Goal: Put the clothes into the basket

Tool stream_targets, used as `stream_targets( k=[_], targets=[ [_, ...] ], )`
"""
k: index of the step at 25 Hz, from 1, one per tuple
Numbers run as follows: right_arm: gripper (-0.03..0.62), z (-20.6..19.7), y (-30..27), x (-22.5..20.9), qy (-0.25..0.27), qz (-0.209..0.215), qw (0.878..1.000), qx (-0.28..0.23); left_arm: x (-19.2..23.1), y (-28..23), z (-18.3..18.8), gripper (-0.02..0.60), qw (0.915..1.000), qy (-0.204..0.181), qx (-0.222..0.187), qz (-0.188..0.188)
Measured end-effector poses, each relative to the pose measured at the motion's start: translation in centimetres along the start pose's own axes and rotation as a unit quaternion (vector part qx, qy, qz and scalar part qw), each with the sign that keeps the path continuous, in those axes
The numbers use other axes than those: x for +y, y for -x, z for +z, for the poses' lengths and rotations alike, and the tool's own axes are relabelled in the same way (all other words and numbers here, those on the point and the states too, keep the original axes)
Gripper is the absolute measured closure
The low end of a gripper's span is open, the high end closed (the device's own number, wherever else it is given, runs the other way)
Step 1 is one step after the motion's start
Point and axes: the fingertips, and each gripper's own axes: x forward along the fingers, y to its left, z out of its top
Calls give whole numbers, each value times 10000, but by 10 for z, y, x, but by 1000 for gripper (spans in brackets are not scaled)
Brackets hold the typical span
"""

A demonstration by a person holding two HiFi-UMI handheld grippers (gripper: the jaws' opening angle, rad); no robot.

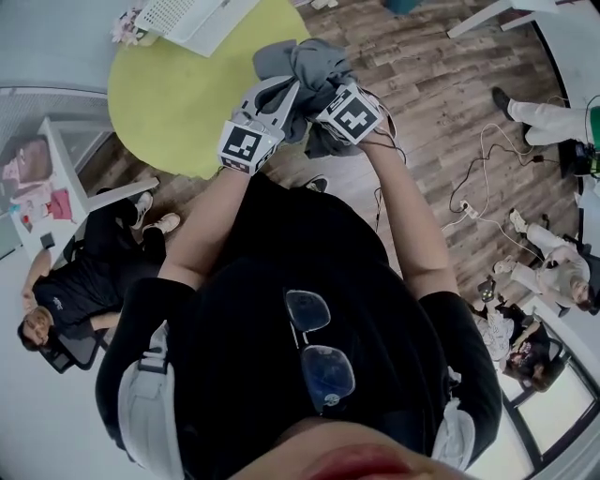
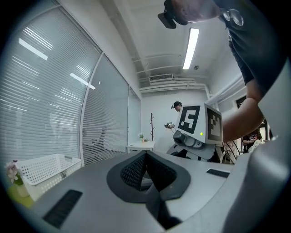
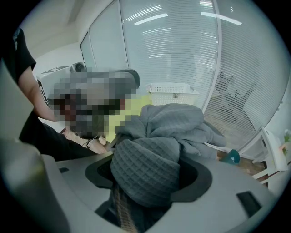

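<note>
A grey waffle-knit garment (image 1: 314, 70) is bunched up in front of me, above the edge of a round yellow surface (image 1: 178, 94). My right gripper (image 1: 326, 94) is shut on it; in the right gripper view the cloth (image 3: 154, 150) fills the jaws and spills over them. My left gripper (image 1: 284, 96) sits just left of the bundle. Its pads (image 2: 136, 170) meet with no cloth seen between them. The white slatted basket (image 1: 187, 17) stands at the far side of the yellow surface; this same basket (image 3: 173, 93) appears beyond the garment, and low at the left (image 2: 43, 168).
A person (image 1: 75, 281) sits at the left by a white desk (image 1: 56, 178). More people (image 1: 553, 272) and cables (image 1: 469, 197) are on the wooden floor at the right. Glass walls with blinds (image 3: 182, 50) stand behind the basket.
</note>
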Motion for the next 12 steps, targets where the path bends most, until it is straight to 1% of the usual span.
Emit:
stream_targets(
  k=[6, 9, 12],
  targets=[
    [252, -20, 28, -28, 41, -103, 9999, -52, -24, -32, 15, 572, 9999, -68, -52, -89],
    [252, -18, 33, -39, 55, -125, 9999, -80, -23, -41, 17, 572, 9999, -138, -9, -104],
    [252, -14, 34, -51, 150, -93, 9998, -83, -17, -54, 18, 572, 9998, -198, 8, -39]
  ],
)
